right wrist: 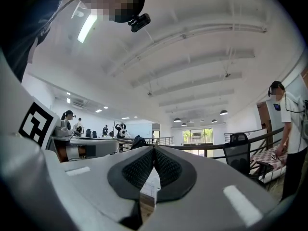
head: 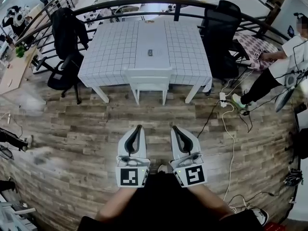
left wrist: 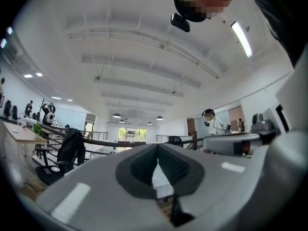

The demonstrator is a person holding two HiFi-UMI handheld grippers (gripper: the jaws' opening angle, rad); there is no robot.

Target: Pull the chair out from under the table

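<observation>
Showing both tongs held level and side by side above the wooden floor (head: 72, 124), well short of the bench (head: 108, 52). The left tongs (head: 139, 127) and right tongs (head: 173, 128) are each closed tip to tip and empty. The white chair (head: 148, 81) stands tucked under the bench's near edge, well apart from both tongs.

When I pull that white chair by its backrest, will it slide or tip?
The white chair looks rigid and probably light: slim legs. On the plank floor it should slide, though a high pull may tilt it.
</observation>
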